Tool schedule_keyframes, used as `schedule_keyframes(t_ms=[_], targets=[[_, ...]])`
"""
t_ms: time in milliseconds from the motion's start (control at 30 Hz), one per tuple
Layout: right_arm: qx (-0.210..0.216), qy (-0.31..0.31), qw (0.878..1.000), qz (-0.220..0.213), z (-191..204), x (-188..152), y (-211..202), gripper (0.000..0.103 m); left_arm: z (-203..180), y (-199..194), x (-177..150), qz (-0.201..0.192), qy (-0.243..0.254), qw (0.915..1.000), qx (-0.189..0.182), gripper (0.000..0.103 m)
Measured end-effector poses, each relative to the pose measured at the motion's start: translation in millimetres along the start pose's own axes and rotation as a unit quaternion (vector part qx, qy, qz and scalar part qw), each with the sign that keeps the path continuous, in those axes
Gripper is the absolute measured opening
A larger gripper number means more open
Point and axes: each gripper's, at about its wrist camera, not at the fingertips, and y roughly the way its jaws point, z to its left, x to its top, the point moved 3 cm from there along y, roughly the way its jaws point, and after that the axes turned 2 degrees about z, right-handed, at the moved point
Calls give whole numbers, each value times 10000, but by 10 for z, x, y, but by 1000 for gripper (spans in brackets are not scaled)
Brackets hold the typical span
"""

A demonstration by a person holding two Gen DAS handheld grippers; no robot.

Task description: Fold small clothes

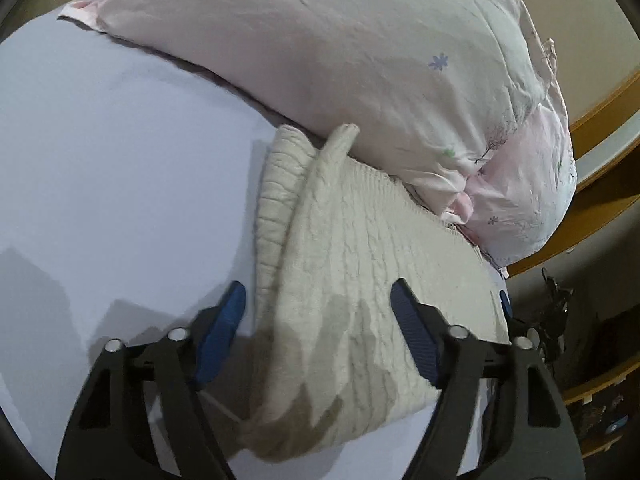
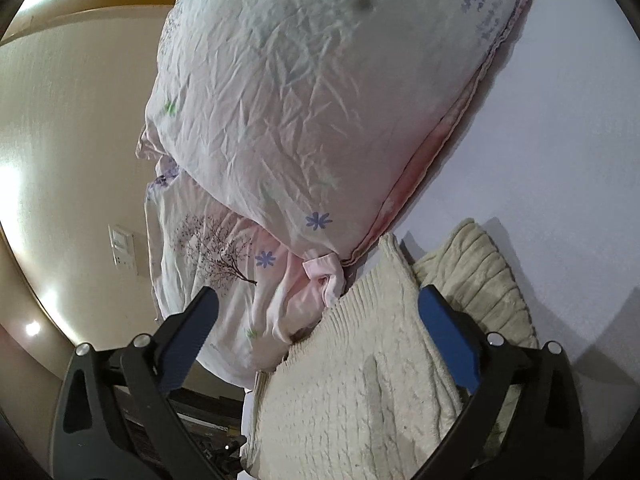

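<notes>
A cream cable-knit sweater (image 1: 352,264) lies partly folded on the pale lilac bed sheet (image 1: 120,160), its far edge against a pillow. My left gripper (image 1: 316,320) is open just above its near part, with the blue pads (image 1: 224,328) spread to either side of the knit. The sweater also shows in the right wrist view (image 2: 360,380), with a ribbed part (image 2: 476,280) to the right. My right gripper (image 2: 320,336) is open over the sweater's edge, empty.
A large pink-white floral pillow (image 1: 340,60) lies behind the sweater; it also shows in the right wrist view (image 2: 312,100). A wooden bed frame (image 1: 600,184) runs at the right. A beige wall with a switch plate (image 2: 122,248) is to the left.
</notes>
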Motion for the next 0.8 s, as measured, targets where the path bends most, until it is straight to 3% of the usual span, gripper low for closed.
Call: schedule_keyframes(t_ms=[67, 100, 167, 233, 367, 433, 533, 567, 633, 700, 733, 800], targets=[[75, 40, 10000, 32, 0, 3, 1, 101, 16, 22, 19, -53, -242, 9997, -86, 47], [118, 69, 9999, 50, 7, 8, 12, 101, 60, 92, 12, 56, -497, 9986, -190, 21], [220, 141, 9996, 86, -17, 32, -27, 101, 115, 129, 11, 66, -971, 9938, -531, 18], [323, 169, 9993, 108, -21, 65, -71, 101, -11, 83, 41, -31, -1031, 9904, -915, 16], [296, -142, 9995, -18, 78, 159, -204, 101, -841, -56, 145, -293, -345, 9865, -1574, 16], [126, -405, 9989, -211, 152, 220, -315, 101, -1354, 29, 143, -238, 85, 9804, -1955, 16], [-259, -751, 9958, -455, 213, 307, -449, 101, -2167, 501, -64, 193, 731, 9678, -2399, 16], [-486, -838, 9939, -526, 204, 345, -493, 101, -2463, 817, -217, 511, 946, 9634, -2454, 16], [-690, -865, 9926, -508, 172, 387, -524, 101, -2845, 1422, -525, 1238, 1250, 9588, -2229, 17], [-858, -834, 9921, -377, 120, 423, -533, 101, -3023, 1809, -772, 1942, 1367, 9490, -2074, 17], [-885, -817, 9923, -296, 103, 425, -527, 101, -3069, 1878, -871, 2197, 1328, 9403, -2236, 17], [-920, -783, 9927, 25, 74, 416, -467, 101, -3085, 1708, -900, 2130, 1381, 9273, -2749, 19]])
